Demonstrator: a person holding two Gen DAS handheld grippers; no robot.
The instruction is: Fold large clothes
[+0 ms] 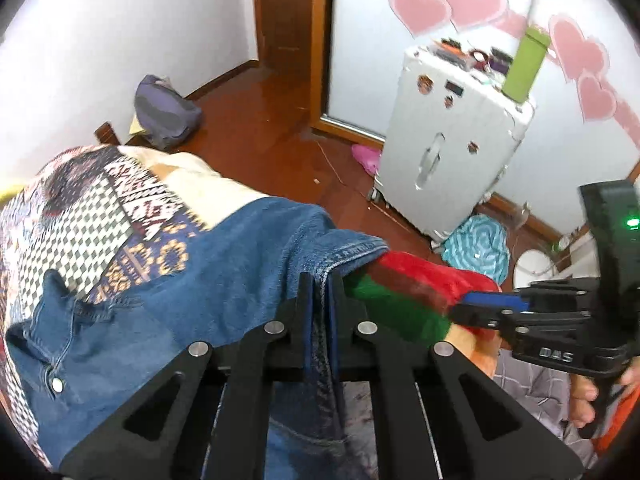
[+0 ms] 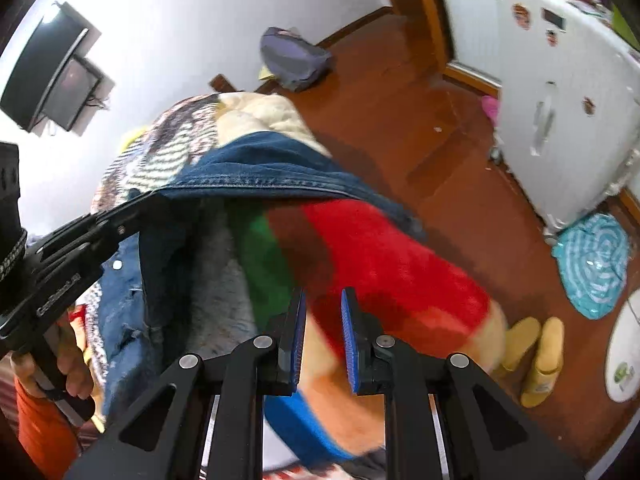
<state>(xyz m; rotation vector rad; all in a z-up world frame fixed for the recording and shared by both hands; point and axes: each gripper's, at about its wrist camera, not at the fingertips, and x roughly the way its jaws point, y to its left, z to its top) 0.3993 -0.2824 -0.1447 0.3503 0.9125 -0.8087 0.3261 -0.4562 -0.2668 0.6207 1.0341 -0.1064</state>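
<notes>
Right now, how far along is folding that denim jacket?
Early. Done: the left gripper is shut on the denim jacket hem. In hand: that edge is lifted off the colourful blanket. The right gripper holds nothing, its pads slightly apart. Left: every fold; the jacket is rumpled, no neat crease visible.
</notes>
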